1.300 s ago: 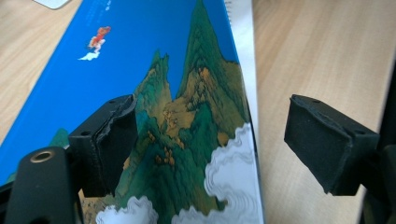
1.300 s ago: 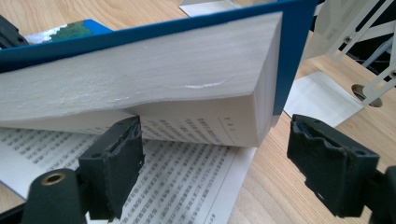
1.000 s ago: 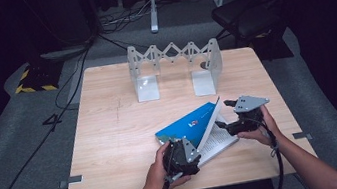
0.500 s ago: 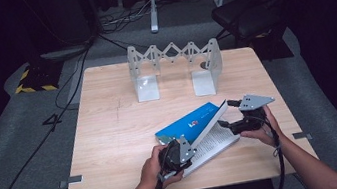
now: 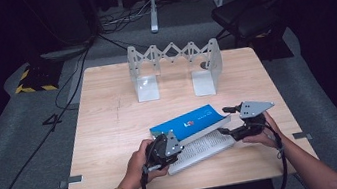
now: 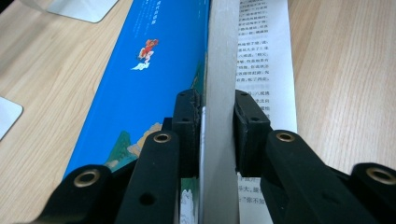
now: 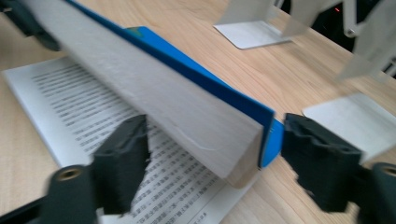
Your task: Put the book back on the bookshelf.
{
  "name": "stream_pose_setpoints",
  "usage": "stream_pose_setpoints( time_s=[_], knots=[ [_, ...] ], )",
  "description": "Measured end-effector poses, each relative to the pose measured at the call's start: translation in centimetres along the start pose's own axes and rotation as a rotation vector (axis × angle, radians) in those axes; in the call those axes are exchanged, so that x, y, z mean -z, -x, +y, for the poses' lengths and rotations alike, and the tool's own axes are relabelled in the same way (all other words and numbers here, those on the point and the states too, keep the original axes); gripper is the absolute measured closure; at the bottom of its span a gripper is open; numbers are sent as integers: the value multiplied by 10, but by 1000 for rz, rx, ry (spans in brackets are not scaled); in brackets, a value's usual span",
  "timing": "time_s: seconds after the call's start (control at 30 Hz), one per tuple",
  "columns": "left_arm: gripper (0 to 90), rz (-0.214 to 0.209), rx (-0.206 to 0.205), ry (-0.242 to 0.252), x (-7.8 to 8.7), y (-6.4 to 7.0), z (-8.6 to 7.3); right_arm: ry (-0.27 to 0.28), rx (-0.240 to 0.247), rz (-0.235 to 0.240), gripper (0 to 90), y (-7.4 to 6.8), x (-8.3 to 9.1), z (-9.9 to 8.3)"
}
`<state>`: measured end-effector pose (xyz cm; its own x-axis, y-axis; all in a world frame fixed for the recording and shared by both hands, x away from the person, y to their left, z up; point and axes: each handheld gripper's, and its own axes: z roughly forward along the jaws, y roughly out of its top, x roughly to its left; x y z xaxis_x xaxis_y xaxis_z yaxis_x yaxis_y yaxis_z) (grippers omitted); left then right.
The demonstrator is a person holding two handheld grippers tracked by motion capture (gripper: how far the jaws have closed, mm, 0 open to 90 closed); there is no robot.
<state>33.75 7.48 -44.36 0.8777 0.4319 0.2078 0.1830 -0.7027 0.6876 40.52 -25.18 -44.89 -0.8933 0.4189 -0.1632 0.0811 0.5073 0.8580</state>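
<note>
Your left claw [image 6: 212,121] is clenched on the thick block of pages of the blue-covered paperback book [image 5: 188,124], which lies open near the front edge of the pale wooden counter [image 5: 110,123], its bottom leaf of printed text [image 5: 204,147] flat on the wood. Your right claw [image 7: 210,158] stands released, its jaws wide on either side of the page block's far corner without touching it. The risk from here, as I judge it: if you lift or swing with the left claw alone, the long block may sag or twist at the free end and crease the spine, or pages may slip from the pinch and fan out; closing the right claw askew could crumple the flat leaf beneath. Against the frame half a second ago, the raised cover has dropped lower toward the counter, and your right claw has come nearer the book's end. The silver metal expanding bookend rack [image 5: 175,65] stands well apart behind.
</note>
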Motion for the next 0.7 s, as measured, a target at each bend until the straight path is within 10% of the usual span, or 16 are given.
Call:
stream_pose_setpoints(
  time_s=[0.5,0.7],
  knots=[
    [524,-39,29,-63,-9,-1,0,-40,158,56,530,-17,-7,1],
    [401,83,26,-148,-20,11,11,-52,202,48,576,-31,-14,8]
  ],
)
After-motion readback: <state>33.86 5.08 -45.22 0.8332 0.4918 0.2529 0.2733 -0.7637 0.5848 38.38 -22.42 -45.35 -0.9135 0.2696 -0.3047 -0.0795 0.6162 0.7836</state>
